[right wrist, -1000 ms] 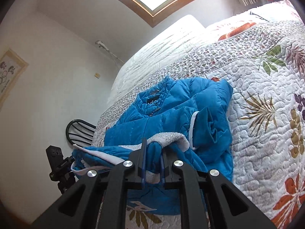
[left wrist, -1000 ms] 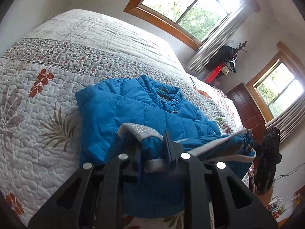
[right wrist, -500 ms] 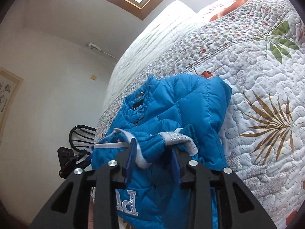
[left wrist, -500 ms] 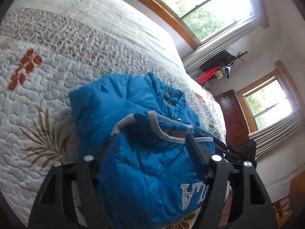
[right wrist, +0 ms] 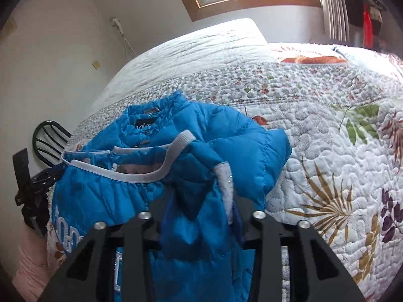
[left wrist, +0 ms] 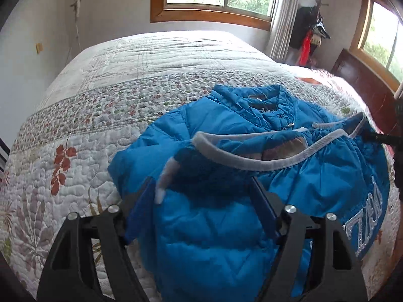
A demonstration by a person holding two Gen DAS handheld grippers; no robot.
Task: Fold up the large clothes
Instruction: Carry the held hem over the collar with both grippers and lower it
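1. On the quilted bed [left wrist: 105, 93], the blue puffer jacket [left wrist: 226, 226] lies near the foot edge, its collar [left wrist: 259, 98] toward the window and its lower half now doubled up over the chest.
2. A second ago both grippers were pinched on the grey-trimmed hem and held it up; now the left gripper [left wrist: 204, 201] and the right gripper [right wrist: 199, 209] both stand with jaws spread wide, and the cloth sags loose between the fingers, gripped by neither.
3. The hem [left wrist: 264, 162] has come down across the middle of the jacket, so the white lettering [left wrist: 370, 221] on the back panel faces up. To my eye the bottom-to-top fold is laid and let go.
4. It is not tidy: a grey cuff [right wrist: 225, 183] pokes up by the right gripper, and the puffy fill holds the flap proud, so I judge it may spring back unless pressed flat.
5. Room for moving is good toward the window and out to the right side, where the quilt [right wrist: 327, 130] runs wide.
6. The near edge is tight; the jacket's lower fold reaches the foot of the bed, and on the left side a dark chair [right wrist: 47, 138] stands close past the mattress edge.
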